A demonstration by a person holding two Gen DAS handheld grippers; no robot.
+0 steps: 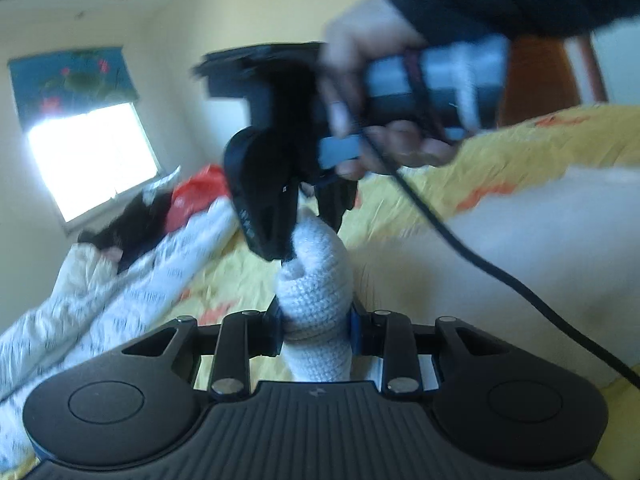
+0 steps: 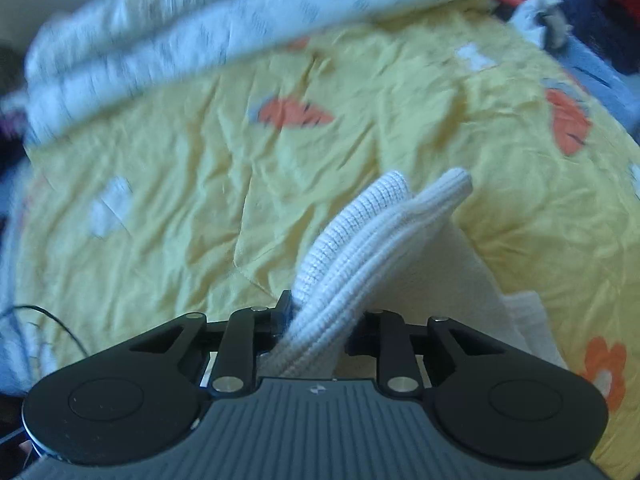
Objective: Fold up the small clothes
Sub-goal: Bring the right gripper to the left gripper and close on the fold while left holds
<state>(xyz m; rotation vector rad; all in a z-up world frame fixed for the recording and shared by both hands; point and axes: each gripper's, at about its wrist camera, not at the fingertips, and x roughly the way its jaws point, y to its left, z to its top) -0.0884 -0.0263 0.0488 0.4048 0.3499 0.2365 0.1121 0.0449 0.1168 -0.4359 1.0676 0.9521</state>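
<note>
Left wrist view: the left gripper sits low in the frame with its jaws pressed onto a white knitted garment, likely a sock, which stands up between them above a yellow bedsheet printed with orange shapes. The right gripper, held by the person's right hand, reaches in from above and its jaws are closed on the top end of the same garment. A black cable trails from it across the frame. A white patterned quilt lies bunched to the left, with dark and red clothes beyond it under a bright window. The picture is blurred.

Right wrist view: the right gripper pinches the ribbed white knitted garment, whose layers rise in a doubled bundle away from the camera over the yellow sheet. A pale cloth lies flat just behind it. The quilt runs along the top.

Judgement: the garment is held off the bed at both ends, mid-fold. To do this well, keep both grips firm, bring the ends together evenly so the edges line up, and lower it flat onto bare sheet before letting go, well apart from the cable
</note>
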